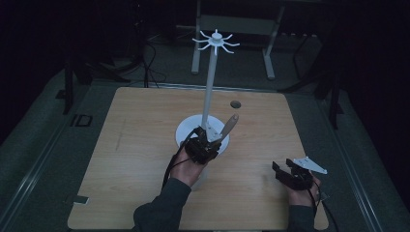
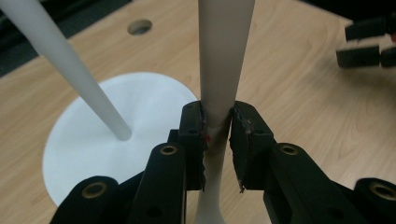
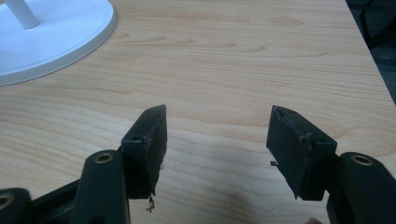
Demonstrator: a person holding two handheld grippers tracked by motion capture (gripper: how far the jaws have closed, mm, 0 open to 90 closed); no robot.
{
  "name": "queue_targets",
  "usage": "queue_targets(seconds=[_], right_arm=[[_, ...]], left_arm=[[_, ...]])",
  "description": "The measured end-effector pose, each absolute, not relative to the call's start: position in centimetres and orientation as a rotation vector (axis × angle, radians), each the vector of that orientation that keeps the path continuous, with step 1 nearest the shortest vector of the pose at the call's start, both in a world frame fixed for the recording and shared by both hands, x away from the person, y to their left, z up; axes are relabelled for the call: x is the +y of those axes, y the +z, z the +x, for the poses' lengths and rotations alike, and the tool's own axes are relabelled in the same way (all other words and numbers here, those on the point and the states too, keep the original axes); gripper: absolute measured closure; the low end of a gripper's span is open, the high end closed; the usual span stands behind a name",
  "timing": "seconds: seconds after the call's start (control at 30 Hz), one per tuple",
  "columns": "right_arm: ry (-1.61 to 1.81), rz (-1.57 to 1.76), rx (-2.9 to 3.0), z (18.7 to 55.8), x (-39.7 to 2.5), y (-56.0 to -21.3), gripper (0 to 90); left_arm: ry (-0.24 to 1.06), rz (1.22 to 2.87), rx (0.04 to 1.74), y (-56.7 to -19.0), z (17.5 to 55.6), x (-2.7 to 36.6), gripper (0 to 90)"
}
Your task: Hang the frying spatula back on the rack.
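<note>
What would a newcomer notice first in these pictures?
First, the tall white stand with curved hooks on top, rising from its round base at the middle of the wooden table. Then the left claw, shut on a pale beige slender utensil beside the pole; the right claw is open above bare wood.

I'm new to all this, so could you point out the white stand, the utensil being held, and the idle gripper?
white stand point(image 1: 209, 96), high view, middle of its upright pole.
utensil point(image 2: 225, 51), left gripper view, its pale handle above the jaws.
right gripper point(image 3: 217, 140), right gripper view, midway between its open fingertips.
</note>
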State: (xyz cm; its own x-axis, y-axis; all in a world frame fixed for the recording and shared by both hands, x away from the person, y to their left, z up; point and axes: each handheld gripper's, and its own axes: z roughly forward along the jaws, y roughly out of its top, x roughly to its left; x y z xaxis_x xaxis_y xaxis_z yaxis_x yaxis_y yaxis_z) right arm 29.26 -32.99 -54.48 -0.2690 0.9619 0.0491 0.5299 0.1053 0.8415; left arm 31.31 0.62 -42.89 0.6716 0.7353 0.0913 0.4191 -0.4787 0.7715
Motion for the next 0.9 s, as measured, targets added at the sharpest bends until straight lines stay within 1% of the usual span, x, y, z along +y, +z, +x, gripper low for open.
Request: queue_targets(seconds=[0.03,0.3,0.9], right_arm=[[1.065,1.453,1.859,29.3,-33.0,-54.5,38.0],[1.054,1.458,1.851,29.3,-33.0,-54.5,38.2],[1.056,1.464,1.847,29.3,-33.1,-54.5,38.1]], left_arm=[[0.573,2.086,0.900,-42.4,31.1,0.8,75.3],[0.667,1.977,0.957,-41.9,30.6,1.0,75.3],[0.734,1.870,0.994,-41.1,30.3,1.5,75.4]])
